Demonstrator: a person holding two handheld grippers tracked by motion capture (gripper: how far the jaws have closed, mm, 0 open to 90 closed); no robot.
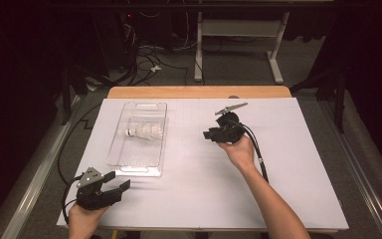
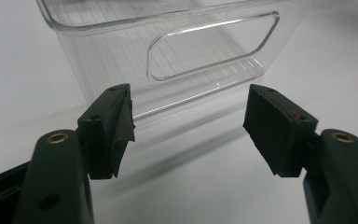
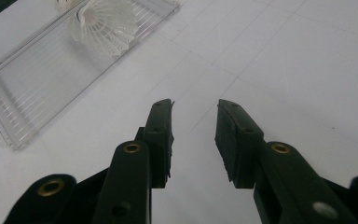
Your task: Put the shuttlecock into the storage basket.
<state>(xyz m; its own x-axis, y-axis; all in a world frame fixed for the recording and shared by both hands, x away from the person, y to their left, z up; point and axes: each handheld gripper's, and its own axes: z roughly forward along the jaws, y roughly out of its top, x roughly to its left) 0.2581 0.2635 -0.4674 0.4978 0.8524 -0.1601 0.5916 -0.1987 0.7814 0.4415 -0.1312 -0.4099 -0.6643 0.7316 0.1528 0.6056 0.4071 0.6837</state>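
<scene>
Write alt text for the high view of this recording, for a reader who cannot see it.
A clear plastic tray holding a white shuttlecock lies on a white table. The left tool, jaws open, sits just near the tray's closest end, while the right tool, empty, points toward the tray from the right.

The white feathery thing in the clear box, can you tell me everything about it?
It is a white shuttlecock with a rounded nose and a skirt of thin ribs that looks like plastic. It lies on its side on the ribbed floor of the clear tray, toward the far end, nose pointing left in the high view. Nothing but the tray touches it.
</scene>
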